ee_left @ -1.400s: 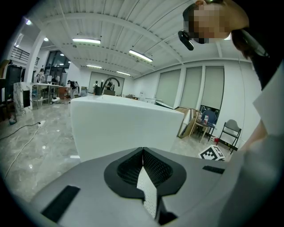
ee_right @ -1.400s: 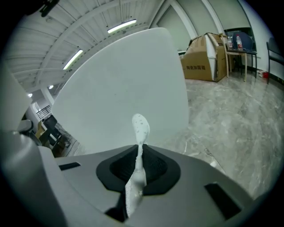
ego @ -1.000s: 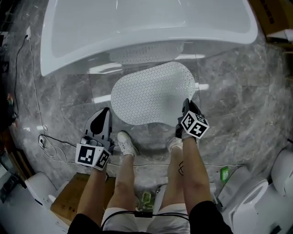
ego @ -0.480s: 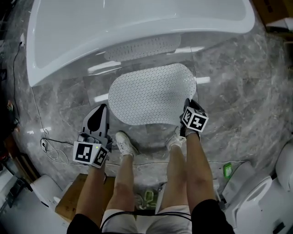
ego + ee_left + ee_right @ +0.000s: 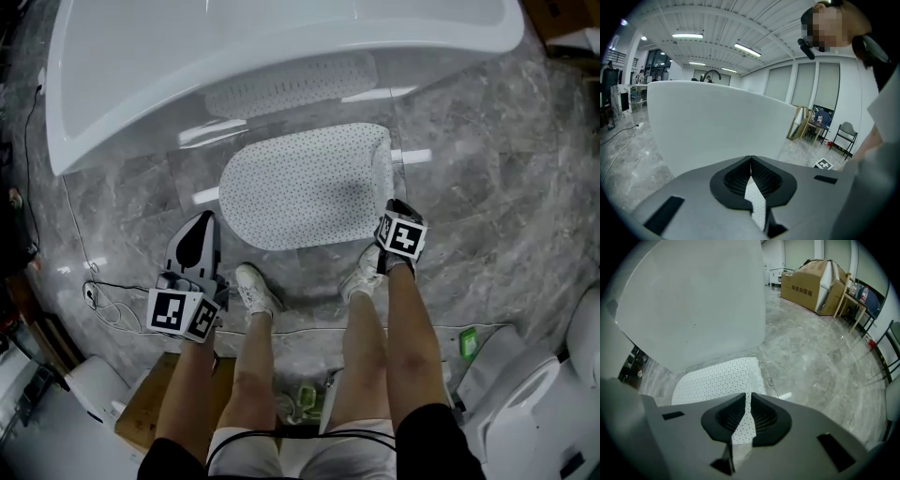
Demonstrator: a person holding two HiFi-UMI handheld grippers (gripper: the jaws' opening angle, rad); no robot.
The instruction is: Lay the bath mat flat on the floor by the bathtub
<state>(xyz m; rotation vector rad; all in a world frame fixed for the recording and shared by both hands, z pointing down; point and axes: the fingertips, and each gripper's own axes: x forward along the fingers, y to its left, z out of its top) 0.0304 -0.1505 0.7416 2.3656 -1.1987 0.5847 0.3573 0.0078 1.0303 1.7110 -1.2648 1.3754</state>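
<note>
Grey floor (image 5: 487,187) by the bathtub (image 5: 281,47) carries the bath mat (image 5: 300,187). Fingers of the left gripper (image 5: 750,161) and the right gripper (image 5: 747,399) are closed on its edge away from the bathtub. Their bodies hide most of the contact.

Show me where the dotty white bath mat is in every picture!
Head view: the bath mat lies mid-picture on the grey floor, just below the bathtub.
Left gripper view: only a dotted sliver at bottom centre, between the left tool's jaws.
Right gripper view: lower left of centre, running from the right tool's jaws toward the tub.
Shared landmark: the white bathtub.
</note>
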